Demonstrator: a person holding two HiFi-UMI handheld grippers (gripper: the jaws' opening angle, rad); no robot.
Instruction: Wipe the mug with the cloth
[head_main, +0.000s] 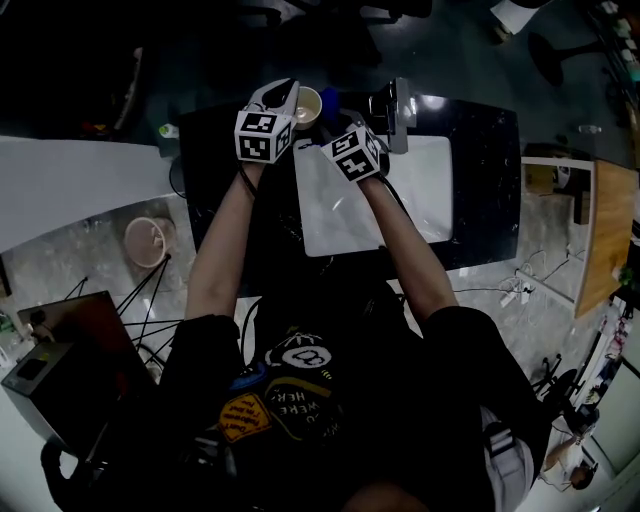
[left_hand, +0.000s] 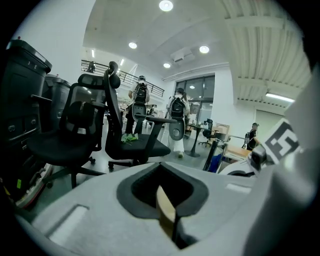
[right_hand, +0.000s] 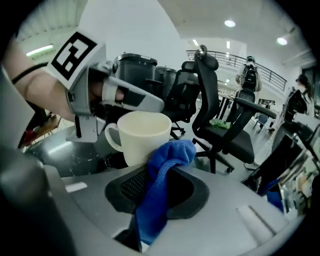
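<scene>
one round cream mug (right_hand: 141, 136), blue cloth (right_hand: 158, 187) — soft

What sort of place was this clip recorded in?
Most likely an open-plan office or lab: swivel chairs, recessed ceiling lights, and people with backpacks standing in the background.

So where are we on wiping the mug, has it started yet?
Done: the left gripper is shut on the mug at its rim, and the right gripper is shut on the blue cloth. In hand: the cloth's end touches the mug's outer wall. Left: the wiping itself; how much is already wiped doesn't show.
</scene>
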